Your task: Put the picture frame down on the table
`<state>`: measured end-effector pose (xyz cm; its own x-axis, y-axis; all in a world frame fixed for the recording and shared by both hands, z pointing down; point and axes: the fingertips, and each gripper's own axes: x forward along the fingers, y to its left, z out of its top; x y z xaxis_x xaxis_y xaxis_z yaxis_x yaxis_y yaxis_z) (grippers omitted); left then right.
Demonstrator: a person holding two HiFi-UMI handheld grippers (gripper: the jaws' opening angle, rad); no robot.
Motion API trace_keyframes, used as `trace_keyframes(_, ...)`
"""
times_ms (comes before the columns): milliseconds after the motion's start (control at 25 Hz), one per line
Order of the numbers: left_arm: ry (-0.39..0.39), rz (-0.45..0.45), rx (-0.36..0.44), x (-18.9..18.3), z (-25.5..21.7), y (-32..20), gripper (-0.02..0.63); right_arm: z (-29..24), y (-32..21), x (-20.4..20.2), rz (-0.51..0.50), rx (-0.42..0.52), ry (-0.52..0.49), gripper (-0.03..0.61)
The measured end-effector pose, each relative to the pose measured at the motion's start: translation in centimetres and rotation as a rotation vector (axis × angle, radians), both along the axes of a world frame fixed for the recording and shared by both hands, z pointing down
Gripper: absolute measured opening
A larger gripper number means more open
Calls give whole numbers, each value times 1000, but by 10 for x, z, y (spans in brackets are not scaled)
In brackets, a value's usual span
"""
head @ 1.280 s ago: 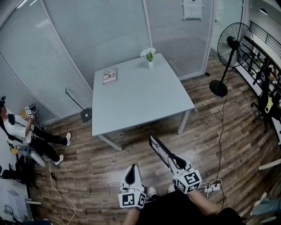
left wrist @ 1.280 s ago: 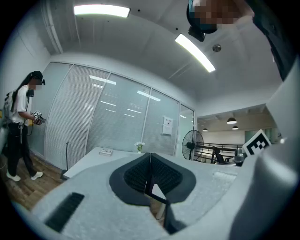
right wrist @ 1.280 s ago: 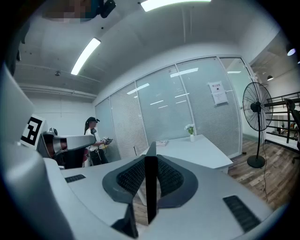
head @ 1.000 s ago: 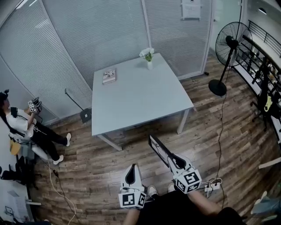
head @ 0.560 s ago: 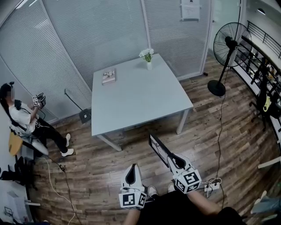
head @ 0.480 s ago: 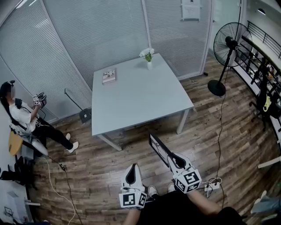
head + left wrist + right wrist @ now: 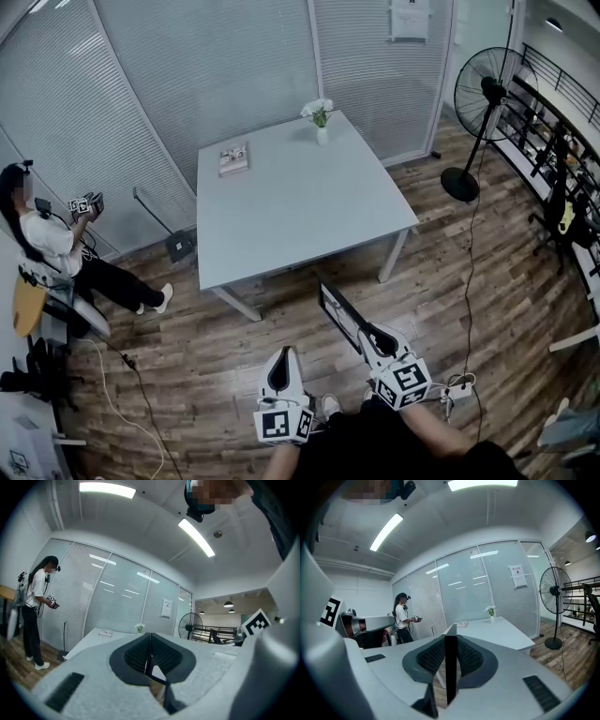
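- Dark picture frame (image 7: pixel 339 317), clamped at its near end by right gripper (image 7: pixel 368 335); jaws part-way apart, pads pressing on both faces.
- In right gripper view: frame (image 7: pixel 450 677) edge-on, upright, dead centre btwn the ribbed pads of right gripper (image 7: pixel 451 641); thin dark edge toward camera.
- In head view: frame sticking out fwd and to the left from the jaws, over wood floor (image 7: pixel 187 356), not on anything.
- Far end of frame short of worktop (image 7: pixel 300 202); near its front edge, apart from it, no contact.
- Left gripper (image 7: pixel 281 359) low, beside right one, apart from frame; marker cube toward the body.
- In left gripper view: left gripper (image 7: pixel 150 654) w/ jaws closed together, pads meeting in a thin line, nothing btwn them.
- Worktop pale grey-blue, square, white legs; mostly bare.
- Book (image 7: pixel 233 159) flat near far-left corner of worktop.
- Small white vase w/ flowers (image 7: pixel 321 117) upright at far edge, well apart from book.
- Glass wall w/ blinds (image 7: pixel 216 66) behind worktop.
- Black pedestal fan (image 7: pixel 487 94) on floor to the right, cable trailing along the boards.
- Person (image 7: pixel 56 253) seated at far left, holding a pair of marker-cube grippers; well apart from worktop.
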<state>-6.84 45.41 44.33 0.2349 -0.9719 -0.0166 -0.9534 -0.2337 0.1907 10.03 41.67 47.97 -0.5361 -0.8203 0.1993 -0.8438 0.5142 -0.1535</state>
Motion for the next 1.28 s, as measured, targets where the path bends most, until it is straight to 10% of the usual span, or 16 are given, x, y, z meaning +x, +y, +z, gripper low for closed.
trace_keyframes(680,9,4,-2,-48,10,-86,20,12,-88,-52,-19,4,1,71)
trace_keyframes(1280,1,-80,-42,-35,5,-279,20,13,-283,-42,-113,-27,-1,72)
